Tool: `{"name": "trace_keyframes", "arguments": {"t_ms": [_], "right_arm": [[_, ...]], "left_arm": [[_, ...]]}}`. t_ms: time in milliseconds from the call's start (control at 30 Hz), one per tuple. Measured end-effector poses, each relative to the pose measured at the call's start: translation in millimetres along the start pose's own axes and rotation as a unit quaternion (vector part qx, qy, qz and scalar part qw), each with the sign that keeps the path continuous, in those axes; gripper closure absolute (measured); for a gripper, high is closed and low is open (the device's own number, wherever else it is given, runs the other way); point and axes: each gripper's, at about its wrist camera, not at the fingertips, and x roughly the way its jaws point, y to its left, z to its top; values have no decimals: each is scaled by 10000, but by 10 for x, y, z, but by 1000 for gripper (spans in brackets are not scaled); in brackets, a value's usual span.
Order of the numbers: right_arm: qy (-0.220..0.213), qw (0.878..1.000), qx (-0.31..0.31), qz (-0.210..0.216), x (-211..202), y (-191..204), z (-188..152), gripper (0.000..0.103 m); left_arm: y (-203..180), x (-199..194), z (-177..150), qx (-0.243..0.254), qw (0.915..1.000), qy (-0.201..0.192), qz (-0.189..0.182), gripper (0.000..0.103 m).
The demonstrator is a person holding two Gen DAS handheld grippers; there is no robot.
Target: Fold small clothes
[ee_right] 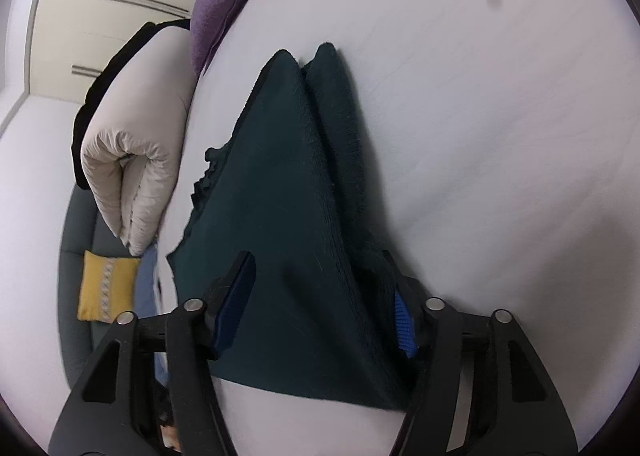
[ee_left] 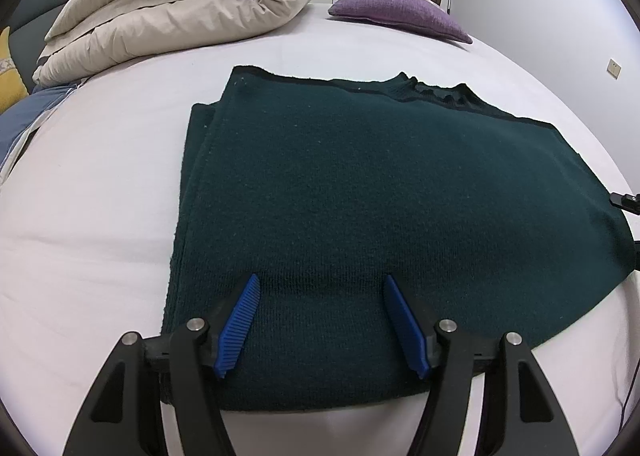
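Dark green knit sweater (ee_left: 360, 196), folded, lying flat on the bed (ee_left: 100, 216) with its near hem at the near edge of the mattress; the ribbed collar (ee_left: 440, 90) faces the far side and a doubled layer shows along the left fold. Left gripper (ee_left: 320, 280): set over the near hem, blue ribbed pads (ee_left: 240, 328) spread apart with the cloth lying flat between them, neither pad pressing on it. Right gripper (ee_right: 316, 268): at the sweater's end, jaws apart around a raised ridge of the knit; the left pad (ee_right: 234, 300) stands clear of the cloth, the right pad (ee_right: 404, 322) is partly buried in the fabric; whether it presses I cannot tell. Pale lilac sheet covers the bed. Beige duvet (ee_left: 180, 0), rolled, at the far left corner. Purple cushion (ee_left: 400, 8) at the far edge. Yellow cushion (ee_right: 106, 284) on a grey seat beyond the bed.
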Motion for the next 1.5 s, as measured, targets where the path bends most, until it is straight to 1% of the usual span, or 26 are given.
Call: {"name": "trace_keyframes", "arguments": {"t_ms": [67,133,167,200,267,300,367,433,533,600,667,700,767,867,967,1033,1100,1133,1167,1200,1233,1300,1333,1400,1467,1500], "right_arm": [[36,9998,112,134,57,10,-13,55],[25,9999,73,105,94,32,-41,61],[3,10000,52,67,113,32,-52,67],[-9,9999,77,67,122,21,-52,75],[-42,9997,183,123,132,-29,-48,84],[-60,9995,244,186,137,-63,-47,86],[-136,9991,280,275,142,-95,-68,88],[-228,9992,221,253,150,-70,-92,88],[-405,9991,75,90,164,27,-131,90],[-508,9987,-68,-51,161,100,-146,91],[-607,9972,-326,-297,171,211,-165,91],[-634,9963,-423,-398,177,251,-171,91],[-673,9944,-562,-588,192,336,-180,92],[-724,9901,-789,-905,215,455,-186,92],[-810,9808,-1127,-1370,269,702,-215,92],[-886,9715,-1389,-1702,331,927,-254,92],[-984,9577,-1800,-2016,437,1290,-356,92],[-1018,9443,-2289,-2133,545,1616,-487,92],[-977,9300,-2856,-2097,668,1951,-671,92],[-864,9144,-3396,-2027,809,2231,-858,92],[-685,8946,-3957,-1960,1005,2503,-1077,92],[-318,8698,-4532,-1924,1348,2741,-1328,92],[-165,8654,-4624,-1923,1488,2774,-1389,92],[66,8637,-4682,-1864,1705,2775,-1474,92],[36,8550,-4834,-1878,1768,2770,-1553,92],[-8,8479,-4933,-1942,1787,2766,-1586,92]], "left_arm": [[-1,0,0,-18,10000,-3,-11,35],[3,-6,12,-53,10000,12,-31,36],[14,-22,26,-112,9999,24,-63,37],[32,-51,51,-232,9997,47,-110,39],[49,-145,111,-461,9986,4,-275,46],[31,-203,152,-513,9980,-58,-374,47],[-53,-288,241,-511,9973,-187,-499,47],[-186,-284,351,-465,9959,-194,-755,47],[-370,-169,482,-405,9942,-195,-975,47],[-474,-30,554,-424,9927,-85,-1123,47],[-536,134,592,-482,9920,74,-1168,47],[-545,206,603,-505,9923,103,-1130,47],[-514,257,611,-615,9908,70,-1201,46],[-405,276,617,-800,9853,30,-1508,47],[-320,283,604,-898,9807,11,-1739,51],[-213,243,591,-1080,9754,-9,-1923,51],[-66,183,584,-1324,9699,-70,-2044,50],[38,154,587,-1515,9650,-118,-2138,48],[167,138,596,-1769,9576,-175,-2266,39],[258,134,608,-1954,9520,-205,-2346,31],[367,132,610,-2149,9456,-213,-2433,28],[543,123,614,-2383,9337,-229,-2661,23],[605,114,612,-2435,9309,-218,-2715,22],[658,112,617,-2428,9303,-172,-2743,16],[665,151,642,-2436,9279,-59,-2821,16],[650,169,653,-2434,9272,-5,-2846,16]]}}
